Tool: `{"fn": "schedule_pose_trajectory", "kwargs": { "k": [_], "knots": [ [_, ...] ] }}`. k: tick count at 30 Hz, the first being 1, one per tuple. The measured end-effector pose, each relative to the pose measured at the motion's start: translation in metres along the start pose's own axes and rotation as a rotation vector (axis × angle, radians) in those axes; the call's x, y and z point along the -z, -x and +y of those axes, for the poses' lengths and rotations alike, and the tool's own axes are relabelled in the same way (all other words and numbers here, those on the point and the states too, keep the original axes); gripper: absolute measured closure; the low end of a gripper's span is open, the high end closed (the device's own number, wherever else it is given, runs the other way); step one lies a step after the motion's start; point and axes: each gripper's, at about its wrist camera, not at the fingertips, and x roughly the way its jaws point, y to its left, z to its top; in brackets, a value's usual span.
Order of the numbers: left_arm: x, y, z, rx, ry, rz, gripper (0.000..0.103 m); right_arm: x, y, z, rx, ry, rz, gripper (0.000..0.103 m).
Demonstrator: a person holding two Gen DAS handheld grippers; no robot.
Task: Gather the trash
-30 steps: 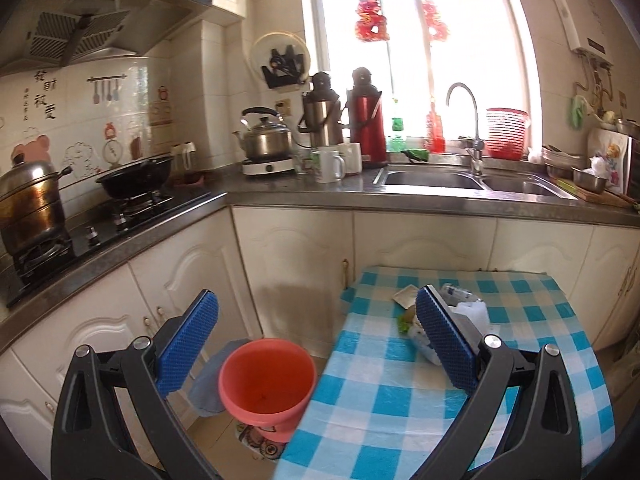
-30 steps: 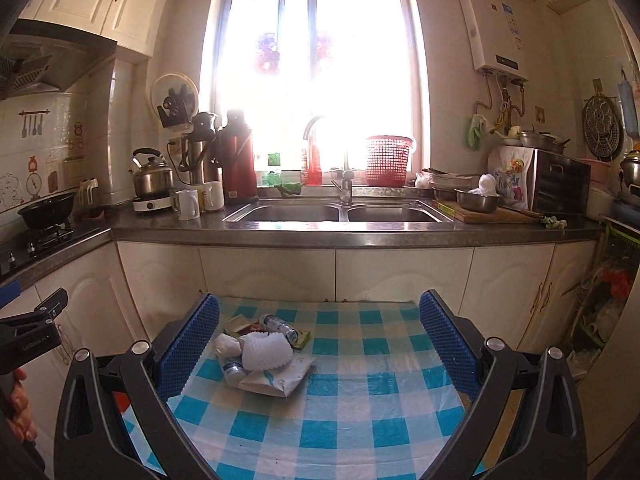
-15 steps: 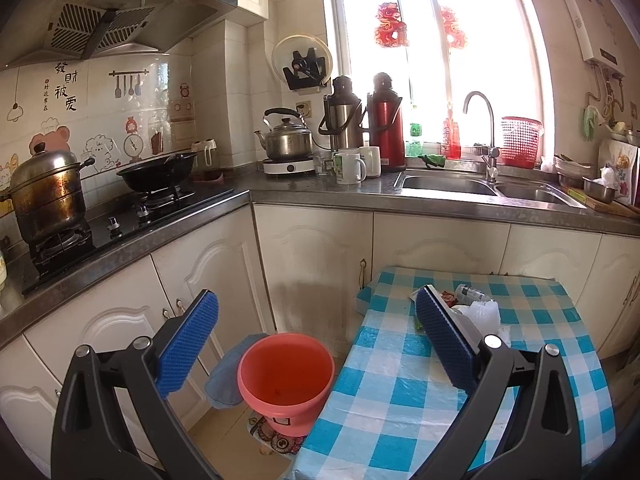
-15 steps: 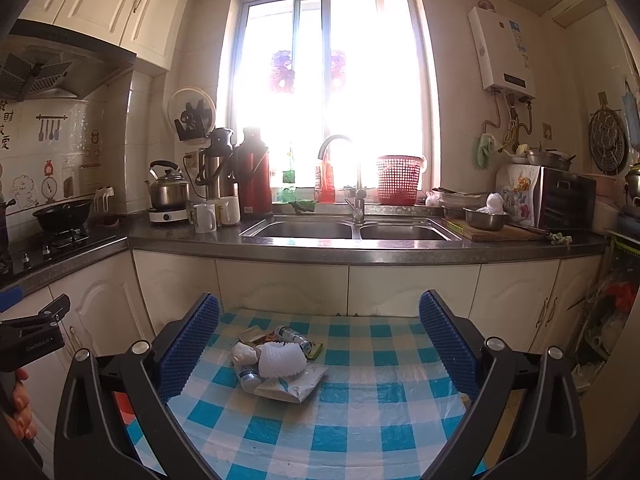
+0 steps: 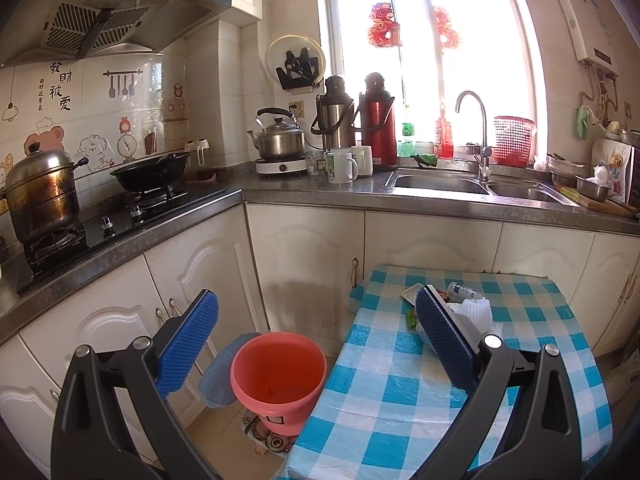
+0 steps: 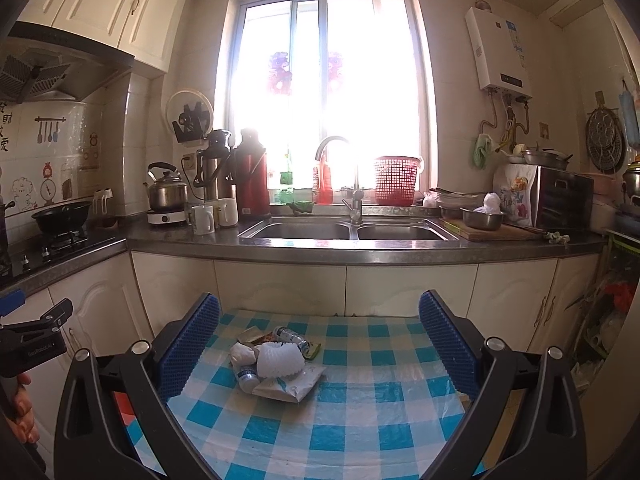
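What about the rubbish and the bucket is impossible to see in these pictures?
- Left view: the left claw's right finger covers part of the trash pile.
- Right view: the bottle labels are too small to read.
- Left view: the table edge hides the bucket's base.

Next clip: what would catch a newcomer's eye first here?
Probably the small heap of trash in the middle of the blue checked table, framed by the open right hand-held gripper. Next, the orange bucket on the floor left of the table, seen between the open left hand-held gripper.
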Motion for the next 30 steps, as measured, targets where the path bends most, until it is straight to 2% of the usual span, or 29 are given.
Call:
{"fn": "schedule_pose_trajectory", "kwargs": {
  "k": [10,19,24,30],
  "knots": [
    [0.009,-0.024,-0.012,0.013,-0.009,0.050,0.004,0.012,-0.032,-0.005,-0.006,-0.016,0.071,0.005],
    [0.032,-0.066,-0.028,0.047,-0.013,0.105,0.004,0.047,-0.086,-0.016,-0.061,-0.040,0.155,0.005],
    [0.053,-0.096,-0.050,0.120,-0.052,0.150,0.004,0.077,-0.124,-0.030,-0.105,-0.089,0.232,0.005],
    [0.071,-0.133,-0.081,0.265,-0.112,0.168,0.004,0.107,-0.168,-0.030,-0.195,-0.111,0.320,0.005]
  ]
}}
